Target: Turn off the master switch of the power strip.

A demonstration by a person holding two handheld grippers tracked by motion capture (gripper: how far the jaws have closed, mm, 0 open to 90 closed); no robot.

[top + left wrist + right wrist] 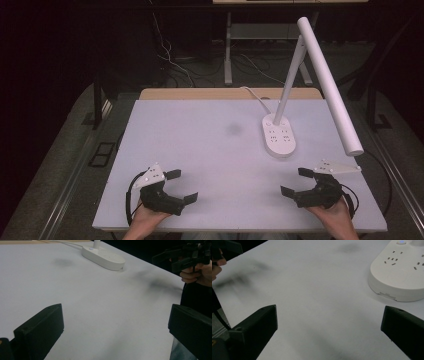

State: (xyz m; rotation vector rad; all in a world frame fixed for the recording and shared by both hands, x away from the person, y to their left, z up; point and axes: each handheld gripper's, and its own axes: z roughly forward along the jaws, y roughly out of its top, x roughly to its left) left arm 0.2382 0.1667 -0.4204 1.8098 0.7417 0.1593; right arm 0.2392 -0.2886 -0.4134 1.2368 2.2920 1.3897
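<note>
Both grippers, left gripper (181, 186) and right gripper (294, 182), rest at the frame's bottom with fingers released, grasping nothing. The right one sits near the desk lamp (279, 136); reaching carelessly, it could knock the long white lamp head or tip the base.

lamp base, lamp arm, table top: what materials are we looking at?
White oval lamp base with socket holes: looks like moulded plastic, smooth satin, with a visible seam at its bottom edge. White tubular lamp arm: matte white, plastic or painted metal, cannot tell which. Pale flat table top: matte laminate or a sheet cover, probably; no glare, faint dark smudges.

Dark room, grey floor (60, 165), cables (170, 60)
</note>
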